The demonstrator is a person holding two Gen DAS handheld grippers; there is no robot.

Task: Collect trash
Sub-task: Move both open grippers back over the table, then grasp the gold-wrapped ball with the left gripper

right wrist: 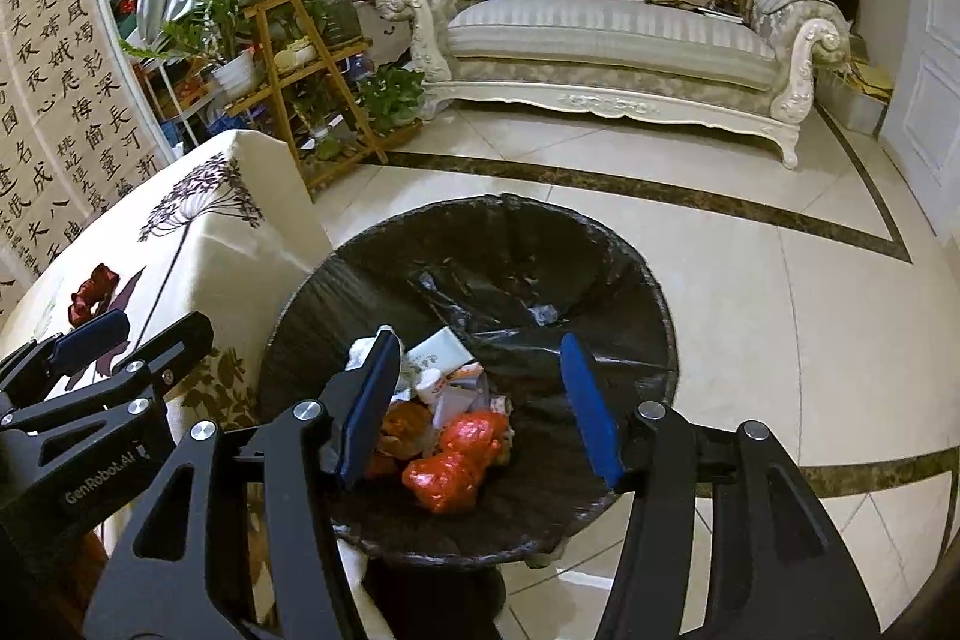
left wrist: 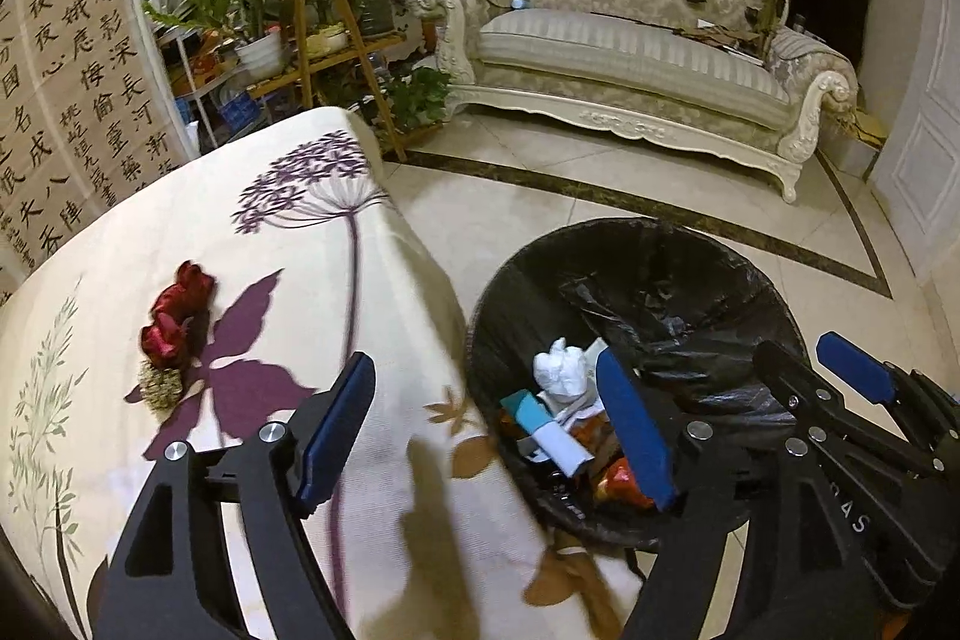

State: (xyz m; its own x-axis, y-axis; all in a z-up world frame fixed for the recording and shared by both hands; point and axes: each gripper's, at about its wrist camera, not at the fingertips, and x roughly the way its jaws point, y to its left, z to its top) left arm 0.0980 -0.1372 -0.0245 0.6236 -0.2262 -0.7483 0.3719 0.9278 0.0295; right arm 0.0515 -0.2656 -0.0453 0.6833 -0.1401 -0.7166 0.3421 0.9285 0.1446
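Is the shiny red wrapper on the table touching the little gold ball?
Touching. In the left wrist view the red wrapper lies against the gold ball, with no cloth showing between them.

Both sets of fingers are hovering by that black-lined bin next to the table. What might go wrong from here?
1. The crumpled red wrapper and the small straw-coloured ball lie touching on the floral tablecloth; grabbing one may knock the other away.
2. The fingers might catch the cloth and drag it.
3. The black-lined trash bin sits close against the table; a bump from the right gripper or left gripper could tip it.
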